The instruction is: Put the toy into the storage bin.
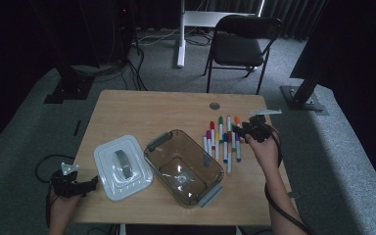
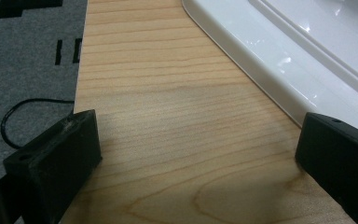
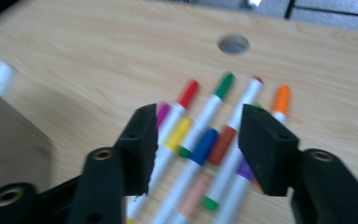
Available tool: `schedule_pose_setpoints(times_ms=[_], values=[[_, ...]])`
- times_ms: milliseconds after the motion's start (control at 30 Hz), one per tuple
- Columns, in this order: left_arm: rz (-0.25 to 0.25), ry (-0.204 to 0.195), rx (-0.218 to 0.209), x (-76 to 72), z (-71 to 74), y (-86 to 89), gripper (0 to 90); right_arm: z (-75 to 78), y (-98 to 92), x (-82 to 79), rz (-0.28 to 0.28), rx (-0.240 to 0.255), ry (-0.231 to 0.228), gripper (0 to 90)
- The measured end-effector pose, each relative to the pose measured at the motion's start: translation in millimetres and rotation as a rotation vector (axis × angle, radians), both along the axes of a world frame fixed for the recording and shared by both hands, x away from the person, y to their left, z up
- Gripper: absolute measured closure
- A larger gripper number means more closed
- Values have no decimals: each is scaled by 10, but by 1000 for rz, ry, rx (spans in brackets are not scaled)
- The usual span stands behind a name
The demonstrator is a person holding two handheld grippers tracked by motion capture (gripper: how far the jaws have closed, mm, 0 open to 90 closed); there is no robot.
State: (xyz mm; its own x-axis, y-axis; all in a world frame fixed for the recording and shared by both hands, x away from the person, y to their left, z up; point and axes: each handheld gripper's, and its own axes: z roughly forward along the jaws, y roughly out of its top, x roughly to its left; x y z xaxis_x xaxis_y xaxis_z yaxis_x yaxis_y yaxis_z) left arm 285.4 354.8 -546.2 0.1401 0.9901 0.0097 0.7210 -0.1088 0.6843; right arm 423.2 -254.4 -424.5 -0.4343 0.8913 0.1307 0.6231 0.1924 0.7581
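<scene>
With nothing yet between its half-open jaws, the right gripper is best lowered squarely over one marker of the pile, neighbours left undisturbed, while the left gripper is held open by the lid.

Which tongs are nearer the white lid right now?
Left. The left tongs sit just beside the white lid; the right tongs hover over the markers, across the container.

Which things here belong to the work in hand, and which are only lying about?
In the work:
- markers
- right gripper, open above them
- clear box
- white lid

Lying about:
- left gripper, open, idle by the lid
- chair
</scene>
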Motion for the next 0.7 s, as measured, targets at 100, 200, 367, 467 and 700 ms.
schedule_pose_setpoints(times_ms=[100,200,367,467,700], values=[[0,0,0,0,0,0,5,-95,-61,86,2,-27,7,477],[0,0,0,0,0,0,5,-179,-97,162,-26,13,6,430],[0,0,0,0,0,0,5,-309,-176,322,-86,6,39,446],[1,0,0,-1,0,-1,5,-378,-224,428,-119,15,62,466],[2,0,0,-2,0,-2,5,-547,-244,656,-156,-16,127,514]])
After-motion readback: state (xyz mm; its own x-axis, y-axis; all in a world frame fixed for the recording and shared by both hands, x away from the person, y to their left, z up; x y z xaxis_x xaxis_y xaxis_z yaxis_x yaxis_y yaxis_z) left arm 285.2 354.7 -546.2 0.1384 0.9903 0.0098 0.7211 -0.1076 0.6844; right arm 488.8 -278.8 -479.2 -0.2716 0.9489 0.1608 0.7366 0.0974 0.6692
